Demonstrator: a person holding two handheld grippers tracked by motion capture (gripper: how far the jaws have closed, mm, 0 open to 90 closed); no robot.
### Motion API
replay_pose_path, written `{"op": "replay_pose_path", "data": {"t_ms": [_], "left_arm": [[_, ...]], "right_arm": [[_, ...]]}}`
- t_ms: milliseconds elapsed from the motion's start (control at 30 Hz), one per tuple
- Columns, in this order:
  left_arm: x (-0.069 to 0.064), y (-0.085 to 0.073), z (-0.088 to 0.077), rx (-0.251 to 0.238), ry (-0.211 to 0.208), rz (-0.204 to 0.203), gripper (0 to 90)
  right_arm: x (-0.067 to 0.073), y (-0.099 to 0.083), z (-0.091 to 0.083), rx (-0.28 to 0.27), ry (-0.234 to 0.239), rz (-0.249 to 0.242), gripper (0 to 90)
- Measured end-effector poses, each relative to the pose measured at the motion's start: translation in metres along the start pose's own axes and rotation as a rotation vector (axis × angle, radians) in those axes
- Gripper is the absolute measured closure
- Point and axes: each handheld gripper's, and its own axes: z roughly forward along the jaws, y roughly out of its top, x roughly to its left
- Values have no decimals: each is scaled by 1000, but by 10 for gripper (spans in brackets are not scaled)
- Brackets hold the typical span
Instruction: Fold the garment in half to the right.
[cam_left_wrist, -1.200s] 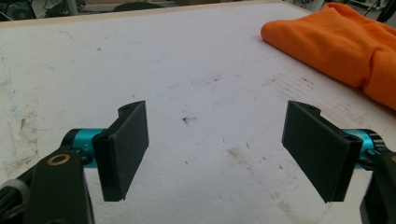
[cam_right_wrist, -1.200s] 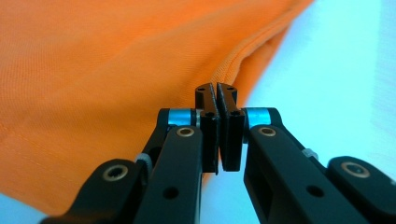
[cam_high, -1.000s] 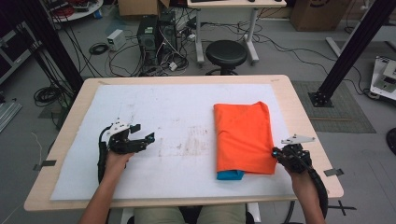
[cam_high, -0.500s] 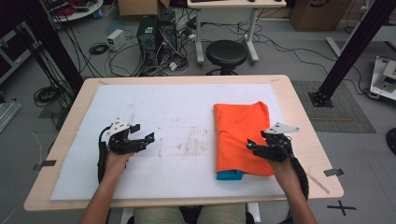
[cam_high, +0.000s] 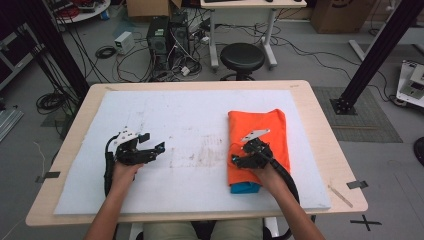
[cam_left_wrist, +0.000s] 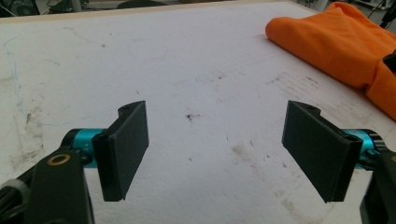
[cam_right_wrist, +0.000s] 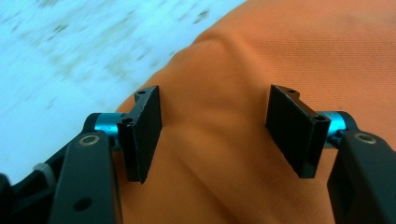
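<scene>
High view: right tool, jaws open, over near left edge of folded orange cloth; left tool open, idle on bench. Step: reaching to grasp; next, likely closing on the fold.

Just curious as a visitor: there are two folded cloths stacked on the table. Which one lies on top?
The orange cloth lies on top; the blue cloth only peeks out beneath its near edge.

The high view looks forward and down over the whole table. Each claw view skims close along the table; all three share the orange cloth at three o'clock.
</scene>
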Motion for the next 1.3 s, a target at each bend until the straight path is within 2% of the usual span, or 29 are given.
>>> {"op": "replay_pose_path", "data": {"t_ms": [167, 300, 400, 467, 533, 633, 733, 767, 900, 1000, 1067, 1200, 1300], "left_arm": [[-1, 0, 0, 0, 1, -1, 230], [0, 0, 0, -1, 2, -1, 230], [0, 0, 0, -1, 1, -2, 230], [-1, 0, 1, 0, -3, -2, 230], [-1, 0, 1, 1, -4, 0, 229], [-1, 0, 1, 2, -8, -1, 230], [-2, 0, 2, 2, -9, -2, 230], [-2, 0, 2, 2, -9, -2, 229], [-1, 0, 2, 2, -10, -2, 229], [-1, 0, 2, 2, -11, -3, 230], [-1, 0, 2, 3, -12, -4, 230], [-1, 0, 2, 3, -12, -3, 230], [-1, 0, 2, 2, -13, -3, 229]], "right_arm": [[7, 0, -7, 38, 44, -48, 320], [-1, 11, -20, -76, 52, -1, 323], [-10, 23, -21, -126, 21, 31, 318], [-18, 32, -18, -146, -18, 57, 329], [-26, 41, -12, -137, -78, 54, 340], [-37, 54, 5, -75, -136, 65, 343], [-44, 63, 25, -8, -145, 77, 344], [-45, 65, 31, 12, -135, 80, 349], [-42, 68, 53, 101, -147, 67, 364], [-43, 69, 57, 93, -110, 88, 369], [-46, 71, 52, 65, -90, 103, 365], [-54, 80, 45, -13, -96, 143, 354], [-59, 90, 50, -29, -107, 150, 425]]}}
